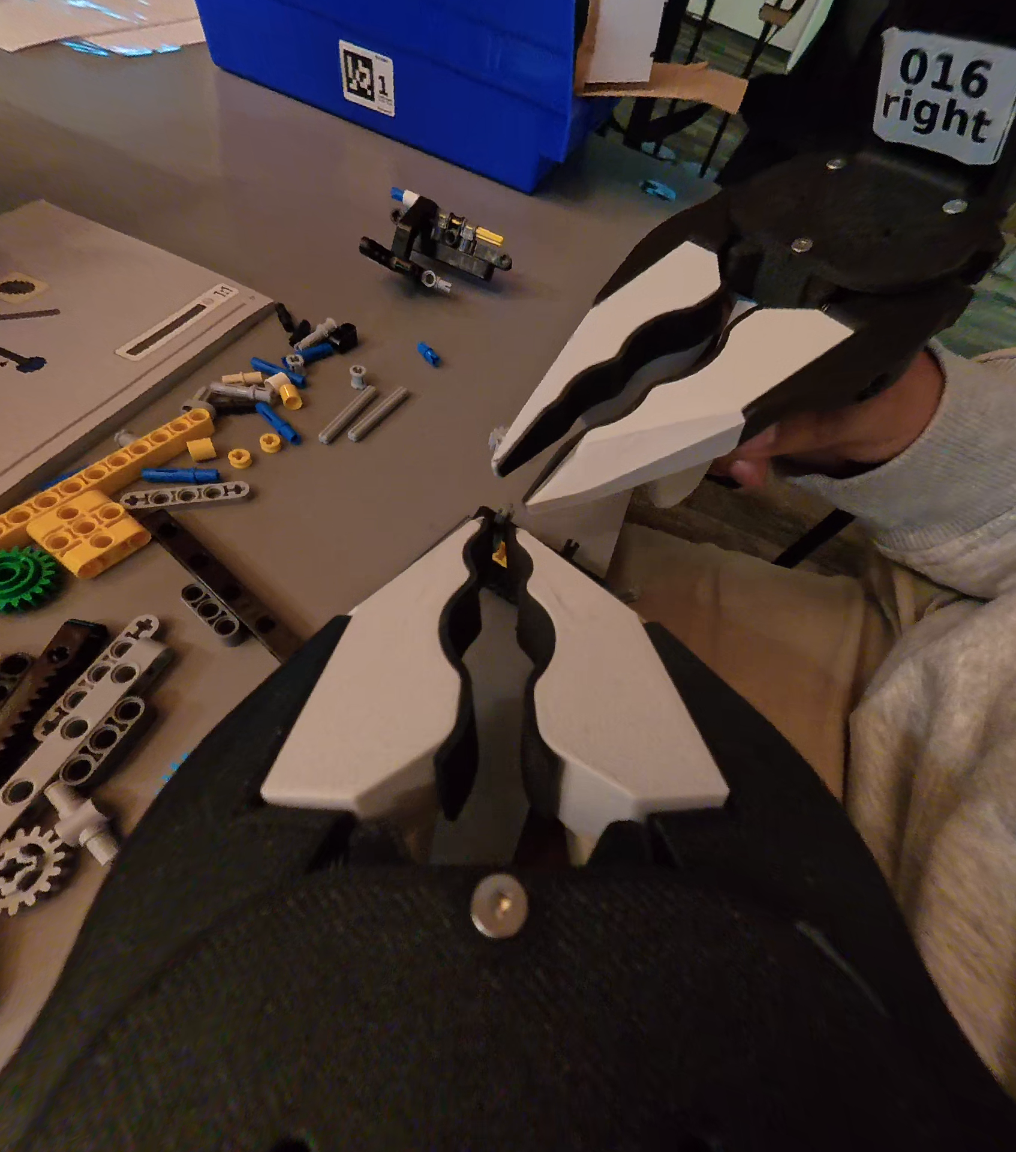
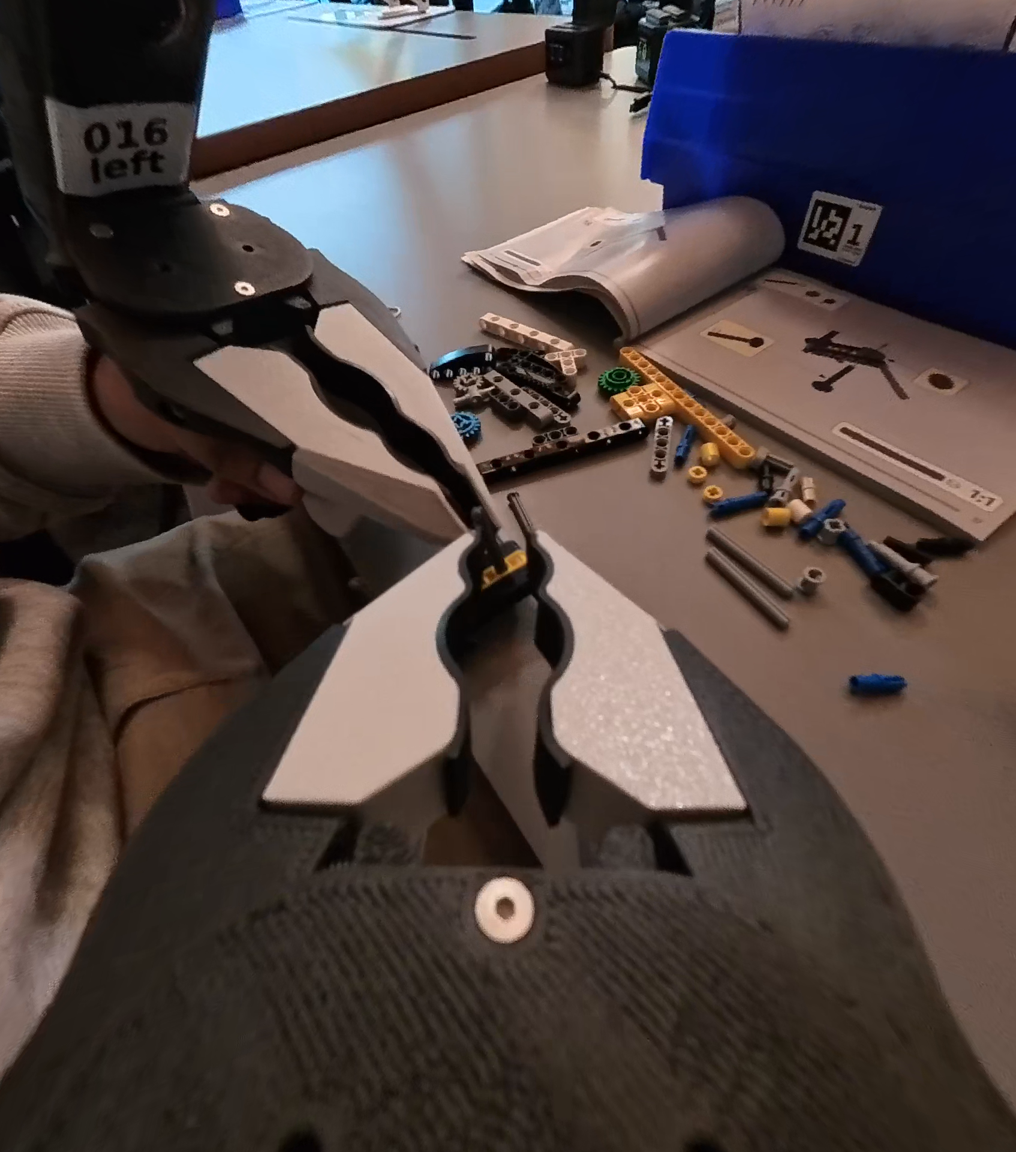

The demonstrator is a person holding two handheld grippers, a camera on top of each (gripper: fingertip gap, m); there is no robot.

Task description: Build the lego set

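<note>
My left gripper (image 1: 497,518) and right gripper (image 1: 513,483) meet tip to tip over the table's front edge, above a person's lap. A small black and yellow assembly (image 1: 499,553) sits between the left fingers. In the right wrist view the same assembly (image 2: 502,572) sits between the fingers of the right gripper (image 2: 500,541), with a thin black axle sticking out past them. The left gripper (image 2: 473,516) pinches a dark pin on it. Both grippers are shut on it. A second, larger black sub-assembly (image 1: 437,243) lies farther back on the table.
Loose parts lie on the grey table: a yellow beam (image 1: 75,480), a green gear (image 1: 10,576), two grey axles (image 1: 362,414), a lone blue pin (image 2: 876,684) and black and grey beams (image 1: 57,717). An open instruction booklet (image 2: 867,399) lies in front of a blue bin (image 2: 898,156). The tips of both grippers are at nearly the same place. From either gripper's tips it is about 15 centimetres to the green gear (image 1: 10,576). Look for it in the right wrist view (image 2: 618,378) too.
</note>
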